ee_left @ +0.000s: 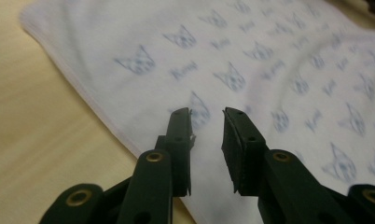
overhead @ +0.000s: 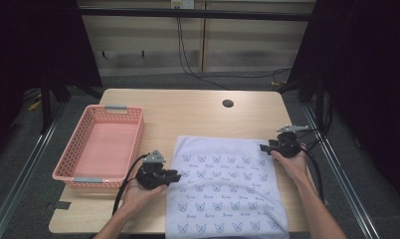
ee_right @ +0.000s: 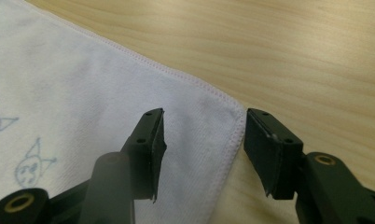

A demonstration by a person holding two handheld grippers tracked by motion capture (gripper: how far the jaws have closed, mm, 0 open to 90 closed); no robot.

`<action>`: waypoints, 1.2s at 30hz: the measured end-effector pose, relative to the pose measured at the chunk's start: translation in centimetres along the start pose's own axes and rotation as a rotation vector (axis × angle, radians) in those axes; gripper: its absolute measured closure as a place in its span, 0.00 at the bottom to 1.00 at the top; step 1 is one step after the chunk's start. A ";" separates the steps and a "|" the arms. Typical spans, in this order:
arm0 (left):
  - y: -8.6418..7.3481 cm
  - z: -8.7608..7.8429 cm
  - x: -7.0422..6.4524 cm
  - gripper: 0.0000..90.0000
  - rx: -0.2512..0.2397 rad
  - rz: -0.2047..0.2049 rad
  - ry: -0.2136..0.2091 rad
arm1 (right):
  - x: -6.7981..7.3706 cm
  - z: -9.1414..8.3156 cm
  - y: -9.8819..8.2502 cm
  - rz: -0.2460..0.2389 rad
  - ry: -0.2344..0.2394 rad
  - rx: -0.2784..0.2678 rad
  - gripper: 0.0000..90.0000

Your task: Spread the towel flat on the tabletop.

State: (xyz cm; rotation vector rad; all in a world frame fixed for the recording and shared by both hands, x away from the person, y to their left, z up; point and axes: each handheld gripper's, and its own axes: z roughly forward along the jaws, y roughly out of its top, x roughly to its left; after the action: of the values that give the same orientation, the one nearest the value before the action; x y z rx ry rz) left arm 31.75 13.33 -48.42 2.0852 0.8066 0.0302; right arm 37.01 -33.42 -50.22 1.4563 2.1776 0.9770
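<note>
High view: one towel (overhead: 225, 184) lies flat on the table (overhead: 188, 112), beside one pink basket (overhead: 101, 147).

Left gripper view: left gripper (ee_left: 206, 114) slightly parted, empty, over the towel's edge.

Right gripper view: right gripper (ee_right: 204, 123) wide, empty, straddling a corner. Seat each hem fully before closing.

Black fingers (ee_left: 244, 144), brass-ringed screws, black trailing cables.

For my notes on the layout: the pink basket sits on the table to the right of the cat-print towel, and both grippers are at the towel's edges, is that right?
Not quite: the pink basket sits to the left of the cat-print towel, not the right, as the high view shows. The rest holds: the left gripper is at the towel's left edge and the right gripper at its far right corner.
</note>
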 end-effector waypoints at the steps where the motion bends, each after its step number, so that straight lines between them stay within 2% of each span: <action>1: 0.6 0.4 0.7 0.77 -0.008 -0.029 0.035 | 0.0 0.4 0.0 0.002 0.005 -0.004 0.56; 3: 1.3 0.7 0.9 0.73 -0.026 -0.038 0.056 | 0.3 0.6 -0.1 -0.010 -0.007 -0.018 0.62; 4: 1.3 0.7 0.9 0.72 -0.026 -0.038 0.056 | 0.3 0.6 -0.1 -0.010 -0.007 -0.018 0.62; 5: 2.1 0.9 0.9 0.70 -0.023 -0.050 0.095 | 0.6 0.5 -0.1 -0.006 0.019 -0.011 0.76; 6: 2.1 0.9 0.9 0.67 -0.023 -0.050 0.095 | 0.6 0.5 -0.1 -0.006 0.019 -0.011 0.76; 7: 2.5 1.0 0.9 0.67 -0.029 -0.070 0.081 | 0.7 0.5 -0.3 -0.007 0.042 -0.013 0.81; 8: 3.3 1.5 0.9 0.66 -0.012 -0.037 0.131 | 0.8 0.4 -0.3 -0.004 0.048 -0.010 0.90; 9: 3.7 1.8 1.3 0.64 -0.019 -0.038 0.130 | 0.9 0.3 -0.4 -0.011 0.052 -0.020 0.93; 10: 3.7 1.8 1.3 0.64 -0.019 -0.038 0.130 | 0.9 0.3 -0.4 -0.011 0.052 -0.020 0.93; 12: 4.4 2.4 2.1 0.64 -0.031 -0.068 0.146 | 0.9 0.0 -0.4 0.002 0.063 -0.036 0.96; 13: 5.0 3.0 2.8 0.64 -0.016 -0.047 0.165 | 0.9 -0.4 -0.3 0.016 0.077 -0.047 0.96; 14: 5.0 3.0 2.8 0.63 -0.016 -0.047 0.165 | 0.9 -0.4 -0.3 0.016 0.077 -0.047 0.96; 15: 5.4 3.4 3.8 0.62 0.000 -0.067 0.175 | 0.9 -0.6 -0.4 0.006 0.086 -0.055 0.96; 17: 5.6 3.9 4.7 0.61 0.010 -0.080 0.198 | 0.9 -0.7 -0.4 0.008 0.100 -0.056 0.96; 18: 5.6 3.9 4.7 0.60 0.010 -0.080 0.198 | 0.9 -0.7 -0.4 0.008 0.100 -0.056 0.96; 19: 5.5 4.4 5.6 0.60 0.012 -0.108 0.205 | 0.8 -0.7 -0.4 0.017 0.101 -0.056 0.96; 20: 5.5 4.4 5.6 0.59 0.012 -0.108 0.205 | 0.8 -0.7 -0.4 0.017 0.101 -0.056 0.96; 21: 5.5 5.1 6.0 0.59 0.015 -0.123 0.205 | 0.6 -0.6 -0.4 0.018 0.106 -0.058 0.96; 22: 5.5 5.1 6.0 0.59 0.015 -0.123 0.205 | 0.7 -0.6 -0.5 0.021 0.110 -0.056 0.96; 23: 5.4 5.7 6.1 0.59 0.024 -0.102 0.210 | 0.7 -0.5 -0.5 0.014 0.114 -0.057 0.96; 25: 5.2 6.2 6.4 0.59 0.037 -0.117 0.226 | 0.8 -0.6 -0.5 0.014 0.117 -0.053 0.96; 26: 5.2 6.2 6.4 0.59 0.037 -0.117 0.226 | 0.8 -0.6 -0.5 0.014 0.117 -0.053 0.96; 27: 5.1 6.3 6.8 0.60 0.017 -0.136 0.214 | 0.8 -0.7 -0.5 0.016 0.121 -0.056 0.96; 29: 5.1 6.4 6.9 0.60 0.016 -0.136 0.209 | 0.8 -0.7 -0.5 0.020 0.125 -0.060 0.96; 31: 5.2 6.7 6.6 0.62 0.021 -0.106 0.199 | 0.8 -0.7 -0.5 0.023 0.128 -0.057 0.96; 33: 5.3 6.9 6.7 0.67 0.026 -0.101 0.185 | 0.7 -0.6 -0.5 0.023 0.135 -0.059 0.96; 34: 5.2 7.1 6.7 0.74 0.008 -0.119 0.122 | 0.8 -0.5 -0.5 0.028 0.137 -0.059 0.96; 36: 5.1 7.3 6.5 0.88 -0.001 -0.115 0.122 | 0.8 -0.5 -0.4 0.032 0.138 -0.061 0.97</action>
State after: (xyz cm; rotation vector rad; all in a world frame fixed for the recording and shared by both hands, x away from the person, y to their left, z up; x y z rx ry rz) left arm 41.79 9.54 -50.87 2.0479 0.9996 0.0962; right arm 36.08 -32.99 -50.10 1.4395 2.2048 1.1768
